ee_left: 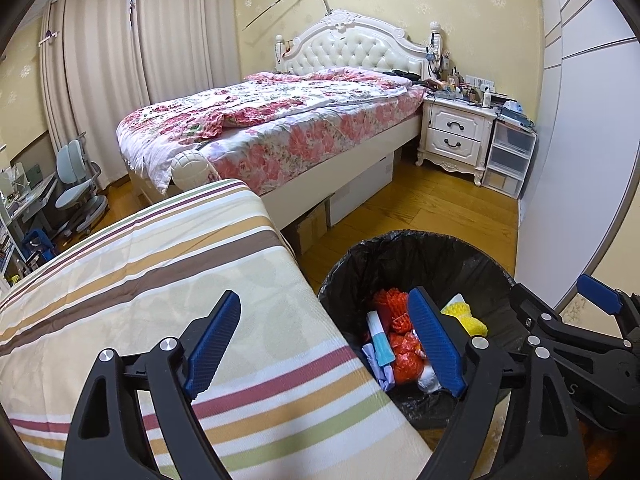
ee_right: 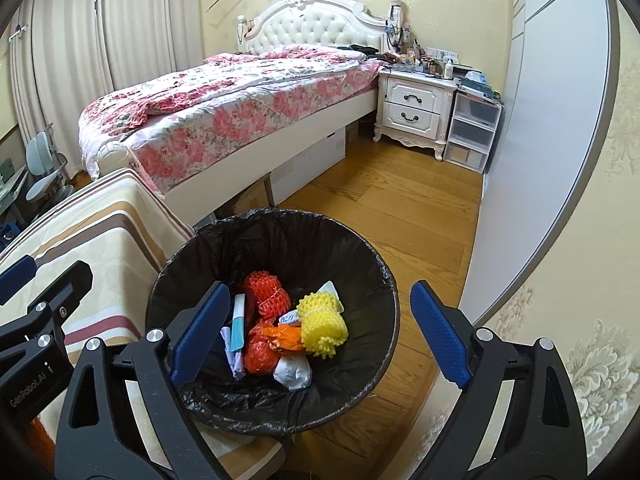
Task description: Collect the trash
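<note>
A round bin lined with a black bag (ee_right: 360, 264) (ee_left: 400, 248) stands on the wood floor beside a striped surface. Inside lie orange foam netting (ee_right: 268, 292) (ee_left: 394, 306), yellow foam netting (ee_right: 324, 324) (ee_left: 464, 312), a blue-and-white wrapper (ee_right: 239, 322) (ee_left: 380, 338), an orange wrapper (ee_right: 260, 354) and white crumpled paper (ee_right: 292, 374). My right gripper (ee_right: 320, 332) hangs open over the bin, nothing between its blue pads. My left gripper (ee_left: 326, 344) is open too, spanning the striped surface's edge and the bin's left rim, holding nothing. The right gripper's fingers (ee_left: 598, 294) show at the right edge of the left wrist view.
The striped cloth-covered surface (ee_left: 160, 280) (ee_right: 100, 220) lies left of the bin. Behind are a bed with a floral quilt (ee_right: 240, 100), a white nightstand (ee_right: 416, 108), clear plastic drawers (ee_right: 472, 132), a white wardrobe door (ee_right: 552, 120) on the right, and curtains and a desk chair (ee_left: 76, 188) at left.
</note>
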`<state>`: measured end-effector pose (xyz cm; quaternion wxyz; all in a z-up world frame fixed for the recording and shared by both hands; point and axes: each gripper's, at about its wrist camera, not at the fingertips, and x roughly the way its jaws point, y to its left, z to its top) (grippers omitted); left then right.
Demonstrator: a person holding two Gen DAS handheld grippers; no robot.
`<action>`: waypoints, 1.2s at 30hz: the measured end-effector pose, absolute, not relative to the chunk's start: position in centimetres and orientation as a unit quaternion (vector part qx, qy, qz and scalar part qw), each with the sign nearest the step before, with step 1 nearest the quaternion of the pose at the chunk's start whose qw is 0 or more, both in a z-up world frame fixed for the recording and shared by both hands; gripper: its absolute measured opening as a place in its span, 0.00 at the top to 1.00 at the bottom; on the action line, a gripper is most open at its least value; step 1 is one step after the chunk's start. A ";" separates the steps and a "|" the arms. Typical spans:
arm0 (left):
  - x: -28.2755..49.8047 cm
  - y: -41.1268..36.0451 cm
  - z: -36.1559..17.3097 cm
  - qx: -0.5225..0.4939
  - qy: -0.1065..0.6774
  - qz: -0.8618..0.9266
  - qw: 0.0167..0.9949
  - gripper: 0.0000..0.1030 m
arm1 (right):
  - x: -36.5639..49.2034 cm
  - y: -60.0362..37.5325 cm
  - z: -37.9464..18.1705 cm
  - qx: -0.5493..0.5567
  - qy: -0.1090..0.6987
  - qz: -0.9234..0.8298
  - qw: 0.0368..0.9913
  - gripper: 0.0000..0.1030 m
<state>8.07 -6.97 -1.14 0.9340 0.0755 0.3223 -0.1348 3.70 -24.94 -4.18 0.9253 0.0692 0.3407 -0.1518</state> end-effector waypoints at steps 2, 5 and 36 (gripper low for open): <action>7.4 -6.6 -1.0 0.074 0.321 -0.135 0.935 0.19 | 3.2 -24.5 -4.0 0.068 0.338 -0.150 0.927 0.13; 6.7 -5.9 -0.9 0.069 0.322 -0.131 0.935 0.19 | 2.4 -24.0 -3.6 0.065 0.334 -0.147 0.929 0.13; 0.6 -1.7 0.7 0.053 0.297 -0.111 0.947 0.19 | -3.7 -19.6 -0.1 0.037 0.291 -0.111 0.949 0.13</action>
